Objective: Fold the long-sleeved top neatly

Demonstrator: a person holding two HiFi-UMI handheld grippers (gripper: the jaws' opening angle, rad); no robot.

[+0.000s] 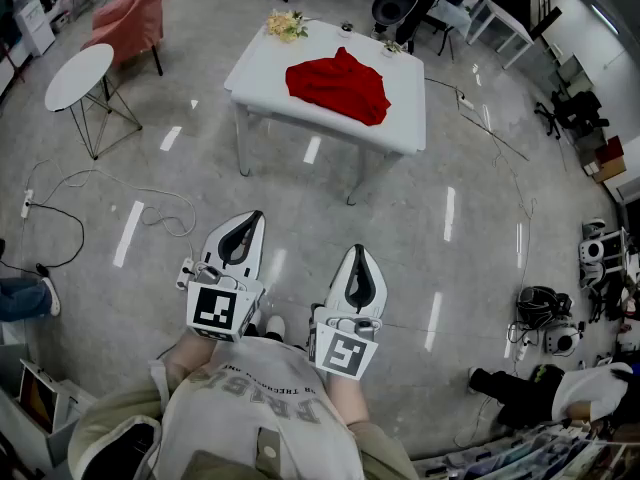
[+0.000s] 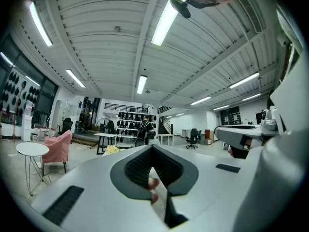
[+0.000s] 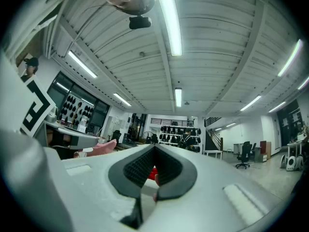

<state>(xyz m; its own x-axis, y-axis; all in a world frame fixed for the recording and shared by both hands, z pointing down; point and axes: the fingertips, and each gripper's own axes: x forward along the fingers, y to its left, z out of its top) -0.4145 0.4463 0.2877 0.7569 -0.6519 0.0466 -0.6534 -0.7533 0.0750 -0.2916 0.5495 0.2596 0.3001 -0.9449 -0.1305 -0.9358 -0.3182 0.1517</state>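
Jaws — left gripper (image 1: 250,226), right gripper (image 1: 357,256): both closed, empty. Red long-sleeved top (image 1: 338,88): crumpled on worktop (image 1: 262,60), well apart — folding unstarted.

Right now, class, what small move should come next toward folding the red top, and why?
Probably a step forward to the table. The red top lies bunched on it, well beyond both grippers; the left gripper and right gripper are shut and empty, held close to the body.

Head view steeply down on a distant white table (image 1: 260,66); both gripper views level, toward that same table.
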